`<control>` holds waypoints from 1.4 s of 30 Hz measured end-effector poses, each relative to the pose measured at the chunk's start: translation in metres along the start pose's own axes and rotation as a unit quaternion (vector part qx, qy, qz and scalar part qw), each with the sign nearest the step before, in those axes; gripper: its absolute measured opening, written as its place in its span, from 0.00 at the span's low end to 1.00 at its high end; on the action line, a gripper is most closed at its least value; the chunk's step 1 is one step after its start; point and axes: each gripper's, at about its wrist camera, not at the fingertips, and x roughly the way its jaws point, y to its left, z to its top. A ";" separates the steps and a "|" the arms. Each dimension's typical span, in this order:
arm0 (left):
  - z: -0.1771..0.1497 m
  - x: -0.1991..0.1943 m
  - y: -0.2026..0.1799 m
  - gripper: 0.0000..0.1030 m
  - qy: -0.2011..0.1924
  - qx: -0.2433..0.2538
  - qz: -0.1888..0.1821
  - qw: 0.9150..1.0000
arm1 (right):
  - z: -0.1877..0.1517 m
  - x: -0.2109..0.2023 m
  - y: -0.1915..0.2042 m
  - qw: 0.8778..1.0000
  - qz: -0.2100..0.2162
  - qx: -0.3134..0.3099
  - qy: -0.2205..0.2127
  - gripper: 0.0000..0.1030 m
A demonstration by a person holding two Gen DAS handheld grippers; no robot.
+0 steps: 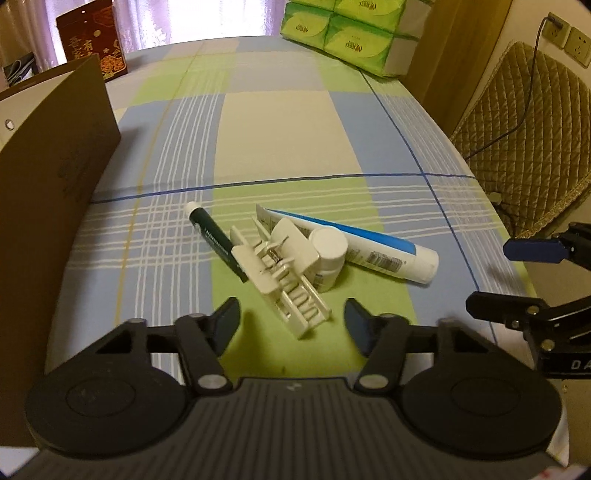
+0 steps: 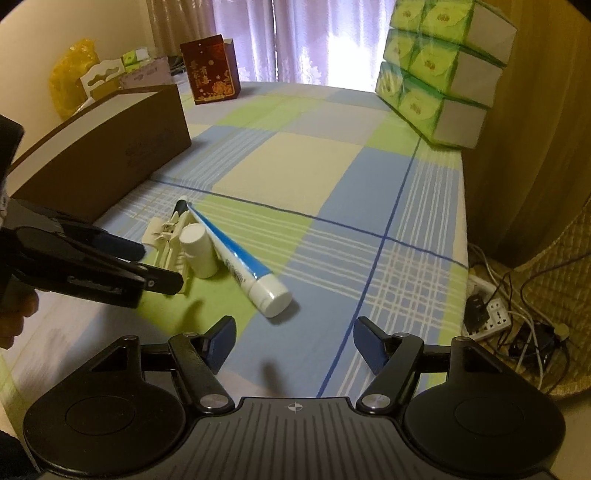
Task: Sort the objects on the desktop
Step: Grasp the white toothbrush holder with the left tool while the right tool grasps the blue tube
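Note:
Several small objects lie in a heap on the checked tablecloth. A cream hair claw clip (image 1: pixel 284 271) (image 2: pixel 166 240) rests across a dark green marker (image 1: pixel 214 240) with a white tip. Beside the clip a small white bottle (image 1: pixel 327 254) (image 2: pixel 197 251) lies on its side. A blue and white toothpaste tube (image 1: pixel 369 247) (image 2: pixel 247 266) lies behind it. My left gripper (image 1: pixel 291 325) (image 2: pixel 159 267) hovers open just in front of the clip, holding nothing. My right gripper (image 2: pixel 295 345) (image 1: pixel 509 273) stands open just short of the tube's cap, also holding nothing.
A long brown cardboard box (image 1: pixel 48 184) (image 2: pixel 107 155) stands at the table's left. A dark red gift box (image 2: pixel 210 70) sits at the back. Stacked green tissue packs (image 2: pixel 439 66) (image 1: pixel 351 33) fill the far right corner. A quilted chair (image 1: pixel 517 122) and a power strip (image 2: pixel 491 314) lie beyond the right edge.

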 end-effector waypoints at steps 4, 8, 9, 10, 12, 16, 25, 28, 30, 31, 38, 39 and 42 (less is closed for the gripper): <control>0.002 0.002 0.006 0.37 -0.003 -0.009 -0.014 1.000 | 0.005 0.008 0.002 1.000 0.006 -0.018 -0.006 0.66; -0.002 0.000 0.010 0.22 -0.005 -0.003 -0.025 1.000 | 0.013 0.020 0.010 0.999 0.012 -0.047 -0.008 0.66; -0.003 -0.001 0.011 0.21 -0.003 0.001 -0.023 1.000 | 0.015 0.023 0.013 0.998 0.014 -0.056 -0.009 0.66; -0.005 -0.003 0.013 0.21 -0.002 0.005 -0.020 1.000 | 0.017 0.026 0.016 0.998 0.016 -0.065 -0.010 0.66; -0.009 -0.007 0.017 0.21 0.000 0.009 -0.018 1.000 | 0.021 0.032 0.020 0.996 0.018 -0.081 -0.012 0.66; -0.022 -0.018 0.030 0.21 0.007 0.010 -0.015 1.000 | 0.024 0.049 0.028 0.994 0.020 -0.109 -0.007 0.58; -0.052 -0.043 0.048 0.21 0.023 0.009 -0.024 0.999 | 0.017 0.056 0.024 0.996 0.006 -0.086 0.011 0.32; -0.053 -0.046 0.050 0.30 0.021 0.000 -0.022 1.000 | 0.012 0.045 0.019 0.998 -0.006 -0.054 0.029 0.31; -0.050 -0.045 0.049 0.41 0.014 -0.004 -0.018 1.000 | 0.006 0.037 0.015 0.999 -0.012 -0.032 0.041 0.31; -0.048 -0.045 0.048 0.42 0.010 -0.005 -0.018 1.000 | 0.002 0.033 0.013 0.999 -0.015 -0.022 0.045 0.31; -0.032 -0.025 0.043 0.44 0.000 -0.016 0.019 1.000 | -0.018 0.004 0.000 0.996 -0.021 0.043 0.070 0.31; -0.031 -0.021 0.042 0.41 0.000 -0.014 0.028 1.000 | -0.020 0.002 -0.001 0.996 -0.021 0.048 0.071 0.31; -0.032 -0.017 0.041 0.36 0.003 -0.004 0.032 0.999 | -0.024 -0.004 0.000 0.997 -0.015 0.048 0.061 0.31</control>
